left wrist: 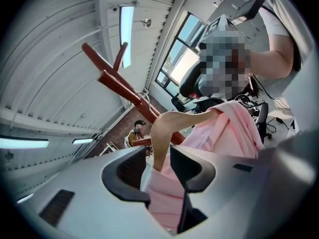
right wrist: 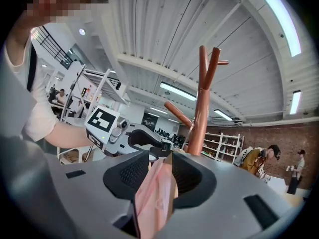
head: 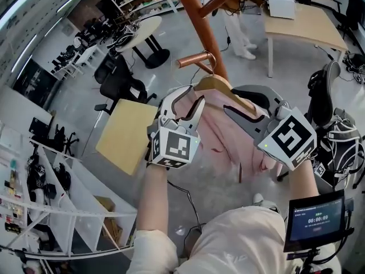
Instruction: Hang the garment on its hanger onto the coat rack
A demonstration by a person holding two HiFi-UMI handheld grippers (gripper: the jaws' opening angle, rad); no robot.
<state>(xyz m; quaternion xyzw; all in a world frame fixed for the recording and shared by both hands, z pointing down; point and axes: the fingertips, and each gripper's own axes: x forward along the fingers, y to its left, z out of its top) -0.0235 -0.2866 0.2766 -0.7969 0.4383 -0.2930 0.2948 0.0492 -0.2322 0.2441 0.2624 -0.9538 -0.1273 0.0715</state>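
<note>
Pink garment (head: 219, 136) on its hanger (head: 217, 86) hangs between both tongs; left tongs (head: 188, 100) stand spread around the hanger's left end; right tongs (head: 239, 103) stand spread, cloth loose between them; hanger hook sits at the rack's (head: 197, 16) copper peg (head: 194, 60), 12 o'clock of the tongs; office chair (head: 121, 81) at 10 o'clock; both forearms reach forward, side by side.
</note>
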